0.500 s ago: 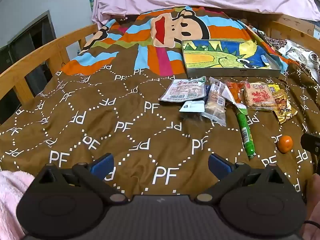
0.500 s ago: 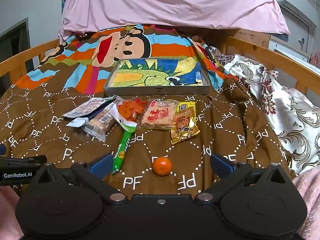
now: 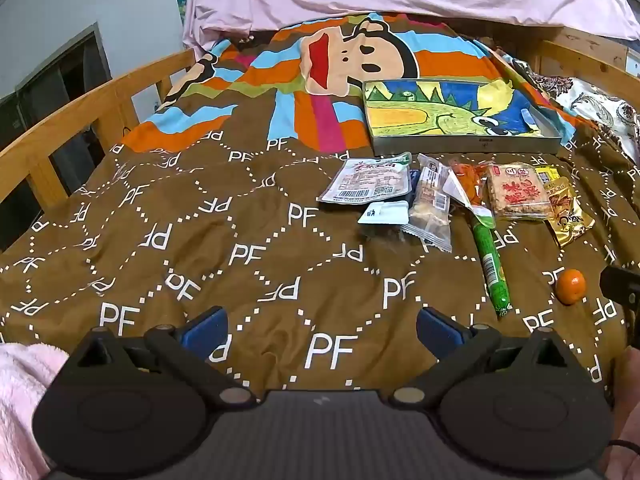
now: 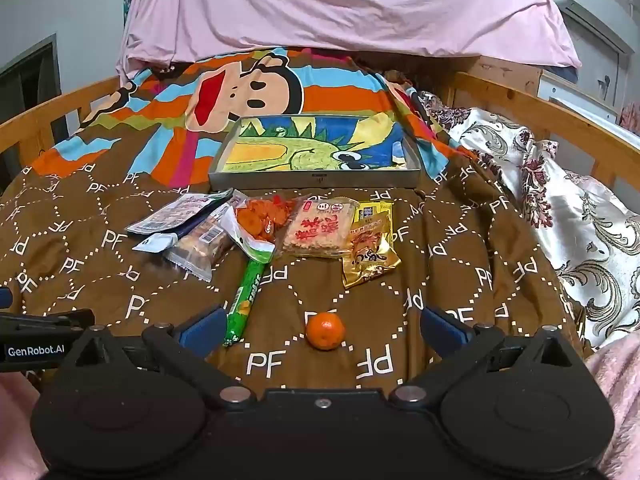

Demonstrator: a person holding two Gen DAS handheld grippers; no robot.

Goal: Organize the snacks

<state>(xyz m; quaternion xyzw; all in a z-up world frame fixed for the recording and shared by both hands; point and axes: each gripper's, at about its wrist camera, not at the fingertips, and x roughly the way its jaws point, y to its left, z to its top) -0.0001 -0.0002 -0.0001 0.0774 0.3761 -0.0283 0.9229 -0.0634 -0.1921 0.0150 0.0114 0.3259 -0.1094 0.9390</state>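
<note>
Your bed (image 4: pixel 120 264) carries everything, under a brown quilt printed with "PF". Landmark: the shallow tin tray (image 4: pixel 316 178) with a dinosaur drawing inside, lying flat toward the head of the bed.

Just in front of the tray, a row of snack packets: white pouch (image 3: pixel 366 182) at the left end, clear-wrapped cake bar (image 3: pixel 430 204) beside it, orange crisps bag (image 4: pixel 264 220) next, rice cracker pack (image 4: pixel 318 228) front and centre, gold packet (image 4: pixel 370 254) at the right end.

A green sausage stick (image 4: pixel 244 302) runs from the crisps bag away from the tray. A mandarin (image 4: pixel 325 330) sits alone, farthest from the tray, apart from the packets.

Your left gripper (image 3: pixel 320 328) hovers over bare quilt, well left of the tray, jaws spread wide, nothing between them. Your right gripper (image 4: pixel 320 330) is also spread wide and empty, the mandarin showing between its fingertips.
</note>
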